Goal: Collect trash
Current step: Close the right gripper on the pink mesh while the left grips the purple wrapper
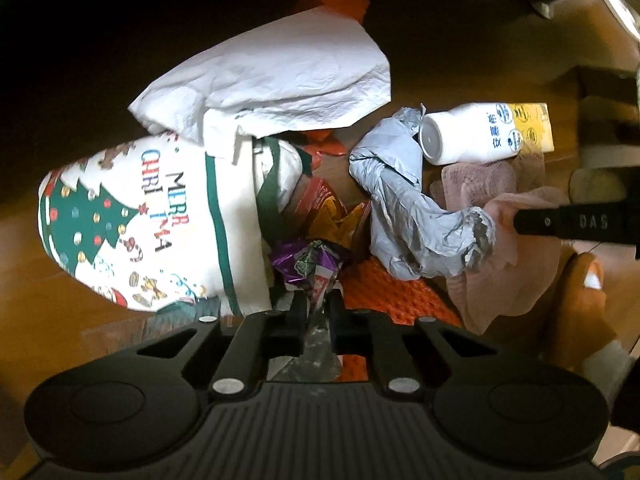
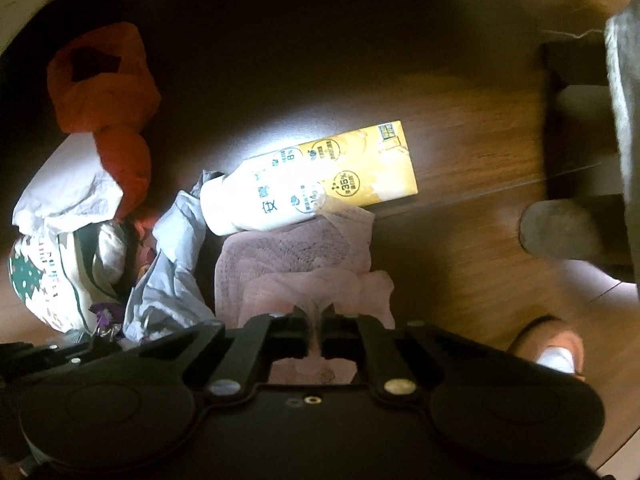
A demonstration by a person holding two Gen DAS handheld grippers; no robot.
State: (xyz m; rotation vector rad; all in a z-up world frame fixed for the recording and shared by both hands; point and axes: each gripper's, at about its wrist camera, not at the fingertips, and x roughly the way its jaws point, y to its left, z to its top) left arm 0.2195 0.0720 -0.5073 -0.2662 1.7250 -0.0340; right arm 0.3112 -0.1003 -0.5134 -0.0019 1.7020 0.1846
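Both point steeply down: left hand-held gripper (image 1: 316,304) pinches a purple wrapper (image 1: 310,262), right hand-held gripper (image 2: 316,316) pinches pink cloth (image 2: 296,268).

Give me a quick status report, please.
Left tool shut on purple wrapper. Right tool shut on pink cloth. Nothing blocking.

A litter of rubbish lies on a brown wood-plank floor (image 2: 460,208). At the centre, a white bottle (image 2: 256,204) rests on its side against a yellow carton (image 2: 372,168); a pink mesh cloth (image 2: 296,264) spreads at its 6 o'clock and a crumpled grey bag (image 2: 172,280) at 8 o'clock. Toward 9 o'clock sit a Christmas-print paper cup (image 1: 132,228), white tissue (image 1: 272,84) and an orange plastic bag (image 2: 104,92). A slipper (image 2: 568,236) lies at 3 o'clock.
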